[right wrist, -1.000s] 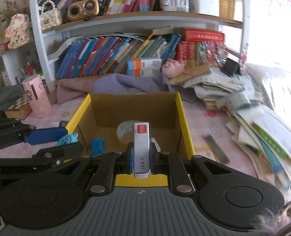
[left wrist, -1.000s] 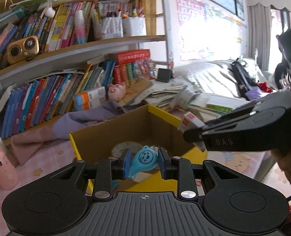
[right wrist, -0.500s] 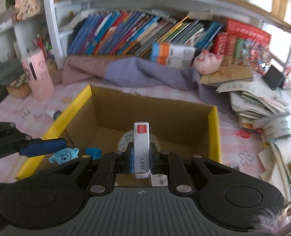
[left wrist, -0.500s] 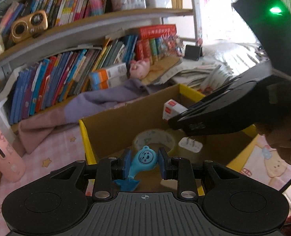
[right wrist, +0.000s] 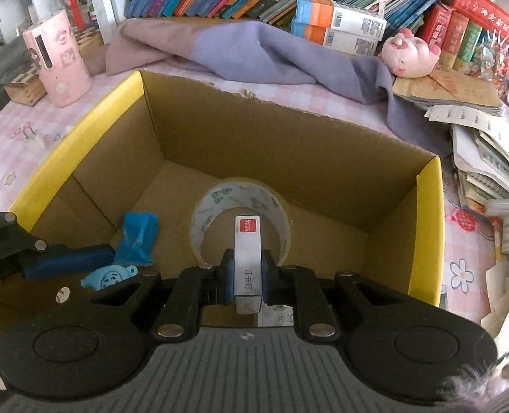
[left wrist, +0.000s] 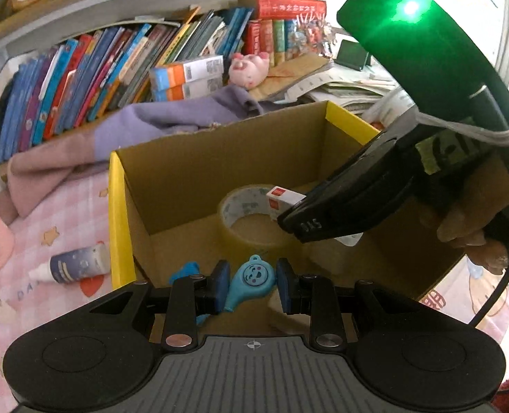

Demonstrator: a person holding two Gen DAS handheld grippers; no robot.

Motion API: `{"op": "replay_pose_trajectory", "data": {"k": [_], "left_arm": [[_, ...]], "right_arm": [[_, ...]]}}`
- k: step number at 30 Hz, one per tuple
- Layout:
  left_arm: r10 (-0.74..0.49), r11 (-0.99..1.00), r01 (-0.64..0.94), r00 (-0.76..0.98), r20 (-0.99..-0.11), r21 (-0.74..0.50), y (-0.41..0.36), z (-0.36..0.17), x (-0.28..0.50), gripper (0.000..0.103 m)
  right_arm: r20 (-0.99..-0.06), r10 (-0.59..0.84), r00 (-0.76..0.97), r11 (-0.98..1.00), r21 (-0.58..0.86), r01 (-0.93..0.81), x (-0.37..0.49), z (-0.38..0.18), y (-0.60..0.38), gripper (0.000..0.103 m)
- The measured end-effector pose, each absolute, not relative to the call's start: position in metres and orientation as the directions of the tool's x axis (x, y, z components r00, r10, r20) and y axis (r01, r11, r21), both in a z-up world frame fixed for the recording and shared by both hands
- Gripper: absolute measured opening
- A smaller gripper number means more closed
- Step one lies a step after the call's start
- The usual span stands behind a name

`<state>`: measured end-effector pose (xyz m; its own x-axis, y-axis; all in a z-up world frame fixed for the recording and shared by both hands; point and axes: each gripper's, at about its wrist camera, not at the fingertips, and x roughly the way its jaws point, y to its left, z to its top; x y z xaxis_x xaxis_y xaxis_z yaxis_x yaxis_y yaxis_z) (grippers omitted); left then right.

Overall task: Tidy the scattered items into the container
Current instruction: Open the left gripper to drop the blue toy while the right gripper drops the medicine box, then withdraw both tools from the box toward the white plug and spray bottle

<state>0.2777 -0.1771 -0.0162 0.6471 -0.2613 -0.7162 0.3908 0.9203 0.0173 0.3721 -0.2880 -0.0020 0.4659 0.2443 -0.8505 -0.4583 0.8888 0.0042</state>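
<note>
An open cardboard box (left wrist: 116,206) (right wrist: 426,227) with yellow outer walls sits on the pink tablecloth. My left gripper (left wrist: 252,284) is shut on a light-blue whistle (left wrist: 252,280) (right wrist: 108,277) with a smiling face and hangs over the box's near left part. My right gripper (right wrist: 247,275) is shut on a small white staple box (right wrist: 247,258) (left wrist: 283,198) with a red end, held above the box's middle. On the box floor lie a roll of clear tape (left wrist: 244,206) (right wrist: 216,203), a crumpled blue piece (right wrist: 137,237) (left wrist: 183,272) and a white plug (right wrist: 276,316).
A small dark-blue bottle (left wrist: 73,266) lies on the cloth left of the box. A pink cylinder (right wrist: 60,58) stands at the far left. A purple cloth (right wrist: 254,51), a pink plush pig (right wrist: 411,55) and bookshelves lie behind; stacked papers (right wrist: 488,158) crowd the right.
Both grippers have come down and forward over the box, which now fills each view. The right gripper has swung in beside the left. Each still holds its item.
</note>
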Motion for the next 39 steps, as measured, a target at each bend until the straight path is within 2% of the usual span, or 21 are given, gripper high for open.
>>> {"op": "replay_pose_trajectory", "data": {"k": [4, 6, 8, 10, 12, 20, 22, 24, 32, 39], "left_arm": [[-0.255, 0.924, 0.383, 0.654, -0.712, 0.022, -0.178, -0.016, 0.279, 0.029], [-0.245, 0.928, 0.371, 0.672, -0.699, 0.032, -0.178, -0.015, 0.276, 0.032], [-0.243, 0.930, 0.365, 0.692, -0.680, 0.039, -0.178, -0.013, 0.273, 0.037], [-0.242, 0.931, 0.363, 0.712, -0.659, 0.050, -0.179, -0.010, 0.268, 0.045], [-0.236, 0.930, 0.360, 0.735, -0.635, 0.070, -0.180, -0.006, 0.263, 0.063], [-0.222, 0.932, 0.342, 0.798, -0.561, 0.118, -0.178, 0.018, 0.240, 0.088], [-0.224, 0.932, 0.342, 0.807, -0.546, 0.123, -0.175, 0.023, 0.231, 0.089], [-0.223, 0.932, 0.338, 0.816, -0.533, 0.128, -0.171, 0.029, 0.224, 0.095], [-0.199, 0.942, 0.300, 0.861, -0.467, 0.152, -0.144, 0.046, 0.187, 0.101], [-0.196, 0.958, 0.267, 0.877, -0.438, 0.106, -0.122, 0.048, 0.159, 0.102]], "right_arm": [[-0.854, 0.243, 0.460, 0.886, 0.002, -0.463, 0.373, -0.005, -0.286, 0.014], [-0.845, 0.247, 0.474, 0.888, 0.001, -0.460, 0.371, -0.002, -0.286, 0.017], [-0.827, 0.254, 0.501, 0.893, 0.002, -0.450, 0.369, 0.003, -0.288, 0.044], [-0.805, 0.271, 0.528, 0.895, 0.008, -0.447, 0.365, 0.009, -0.291, 0.046], [-0.786, 0.280, 0.551, 0.898, 0.011, -0.440, 0.360, 0.016, -0.293, 0.049], [-0.697, 0.300, 0.651, 0.916, 0.020, -0.401, 0.331, 0.048, -0.299, 0.060], [-0.671, 0.299, 0.679, 0.923, 0.023, -0.384, 0.321, 0.056, -0.300, 0.063], [-0.645, 0.295, 0.705, 0.931, 0.026, -0.365, 0.311, 0.062, -0.302, 0.067], [-0.548, 0.237, 0.803, 0.959, -0.001, -0.284, 0.259, 0.078, -0.307, 0.086], [-0.494, 0.170, 0.852, 0.977, -0.029, -0.212, 0.212, 0.074, -0.310, 0.087]]}}
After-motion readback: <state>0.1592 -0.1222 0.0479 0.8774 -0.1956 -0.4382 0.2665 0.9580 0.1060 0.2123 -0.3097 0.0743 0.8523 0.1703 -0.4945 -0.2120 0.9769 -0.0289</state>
